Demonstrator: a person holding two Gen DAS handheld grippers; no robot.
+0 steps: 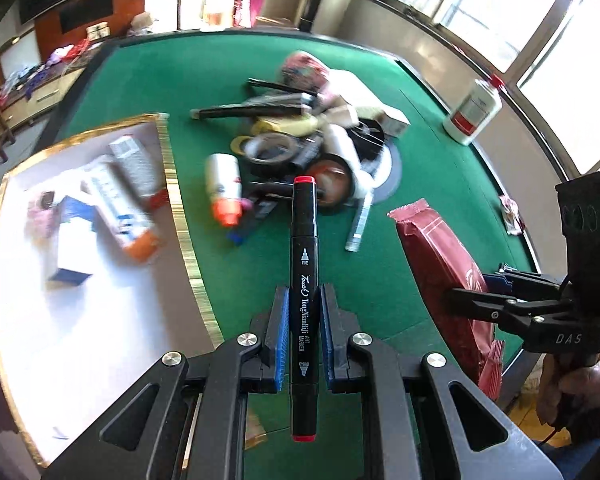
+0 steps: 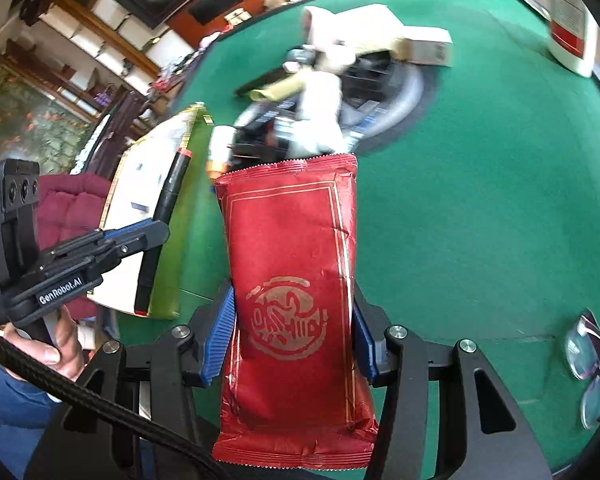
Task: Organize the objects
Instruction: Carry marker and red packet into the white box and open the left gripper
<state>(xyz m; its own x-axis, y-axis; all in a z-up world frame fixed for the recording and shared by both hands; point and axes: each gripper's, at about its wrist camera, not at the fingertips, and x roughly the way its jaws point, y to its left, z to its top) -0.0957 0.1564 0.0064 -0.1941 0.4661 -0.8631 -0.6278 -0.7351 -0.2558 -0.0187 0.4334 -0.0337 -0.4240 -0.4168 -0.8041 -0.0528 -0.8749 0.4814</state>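
Between the blue pads of the left gripper, at the lower centre of the left wrist view, a black art marker with red end caps is clamped around its middle, pointing forward and held above the green surface. At the lower centre of the right wrist view, the right gripper is closed on a red foil packet printed with a gold emblem, gripped by its two long edges near its lower half. Left of the marker lies a white tray with a gold rim, already holding several small boxes, all blurred. Beyond the marker, mid-frame, sits a jumbled pile of tape rolls, pens and bottles. A white bottle with a red label stands apart at the upper right, and a pair of glasses rests at the lower right of the right wrist view. The step in hand looks like carrying both items to the tray; doing it well probably means lowering the marker flat over a bare patch of tray before releasing, so it does not roll, and keeping the two grippers from crossing.
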